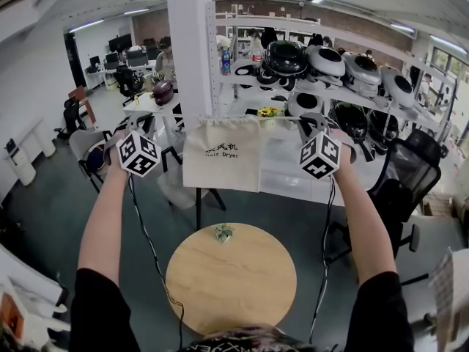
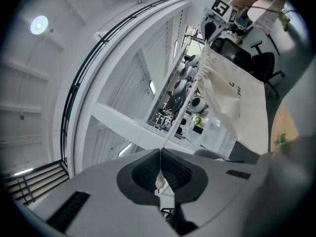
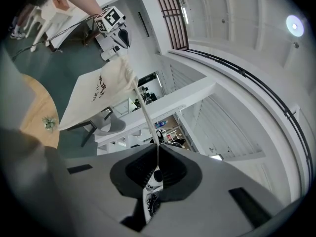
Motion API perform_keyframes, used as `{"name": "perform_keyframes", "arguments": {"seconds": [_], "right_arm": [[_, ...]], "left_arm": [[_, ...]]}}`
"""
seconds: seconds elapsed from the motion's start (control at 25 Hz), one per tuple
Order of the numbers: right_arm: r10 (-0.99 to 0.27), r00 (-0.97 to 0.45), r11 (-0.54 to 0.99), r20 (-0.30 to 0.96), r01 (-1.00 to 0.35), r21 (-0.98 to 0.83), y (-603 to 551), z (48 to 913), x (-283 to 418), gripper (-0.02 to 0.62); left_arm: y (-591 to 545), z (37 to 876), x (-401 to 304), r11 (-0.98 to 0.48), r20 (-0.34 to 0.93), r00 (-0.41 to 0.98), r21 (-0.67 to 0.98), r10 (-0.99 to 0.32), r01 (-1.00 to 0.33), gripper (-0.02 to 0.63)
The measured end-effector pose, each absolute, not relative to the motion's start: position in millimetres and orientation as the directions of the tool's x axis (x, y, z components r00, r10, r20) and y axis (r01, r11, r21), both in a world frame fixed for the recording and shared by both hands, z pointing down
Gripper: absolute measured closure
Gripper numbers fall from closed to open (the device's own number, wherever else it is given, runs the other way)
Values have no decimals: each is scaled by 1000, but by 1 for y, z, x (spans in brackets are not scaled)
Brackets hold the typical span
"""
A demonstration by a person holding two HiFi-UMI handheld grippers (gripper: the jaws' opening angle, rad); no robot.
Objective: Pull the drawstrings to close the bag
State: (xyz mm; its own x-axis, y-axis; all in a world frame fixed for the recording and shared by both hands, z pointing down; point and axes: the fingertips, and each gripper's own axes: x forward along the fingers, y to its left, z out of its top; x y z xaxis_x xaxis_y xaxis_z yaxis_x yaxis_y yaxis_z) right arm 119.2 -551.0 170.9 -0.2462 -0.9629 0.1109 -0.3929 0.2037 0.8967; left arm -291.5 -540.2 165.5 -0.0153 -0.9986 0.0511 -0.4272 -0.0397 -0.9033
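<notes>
Bag hanging mid-air, left claw left of bag pinching left drawstring, right claw opposite pinching right drawstring.

**Bag strung between your two grippers**

The bag hangs between your left gripper and your right gripper. The left drawstring runs from its mouth into one gripper and the right drawstring into the other. Below it and nearer to you stands the round worktop, with a small sprig near its far edge. A pillar rises behind the bag. Shelves carrying helmets stand behind it to the right.
</notes>
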Motion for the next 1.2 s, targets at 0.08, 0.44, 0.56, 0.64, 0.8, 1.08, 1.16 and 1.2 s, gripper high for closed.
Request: {"name": "perform_keyframes", "arguments": {"seconds": [0.08, 0.44, 0.56, 0.64, 0.8, 1.08, 1.16, 1.2], "right_arm": [[-963, -245, 201, 109, -392, 898, -551, 171, 119, 588], [-962, -255, 196, 98, -393, 898, -550, 168, 118, 588], [-961, -260, 194, 94, -391, 900, -549, 165, 113, 587], [-961, -262, 193, 92, -390, 900, -549, 165, 112, 588], [-960, -265, 191, 90, -387, 902, -549, 162, 110, 588], [-960, -269, 183, 80, -384, 905, -544, 161, 111, 588], [-960, -269, 180, 77, -383, 906, -543, 162, 113, 587], [-960, -269, 179, 76, -384, 906, -543, 163, 114, 587]], "left_arm": [[-541, 165, -290, -36, 48, -18, -904, -999, -427, 589], [-537, 161, -291, -34, 42, -11, -904, -999, -427, 588], [-536, 160, -295, -34, 44, -15, -903, -999, -428, 589], [-537, 160, -297, -34, 47, -18, -903, -999, -428, 589], [-535, 158, -299, -35, 48, -21, -902, -999, -431, 589], [-530, 158, -298, -30, 44, -21, -902, -999, -431, 589], [-529, 159, -295, -28, 41, -21, -901, -999, -432, 589], [-529, 159, -294, -27, 40, -21, -901, -999, -432, 589]]}}
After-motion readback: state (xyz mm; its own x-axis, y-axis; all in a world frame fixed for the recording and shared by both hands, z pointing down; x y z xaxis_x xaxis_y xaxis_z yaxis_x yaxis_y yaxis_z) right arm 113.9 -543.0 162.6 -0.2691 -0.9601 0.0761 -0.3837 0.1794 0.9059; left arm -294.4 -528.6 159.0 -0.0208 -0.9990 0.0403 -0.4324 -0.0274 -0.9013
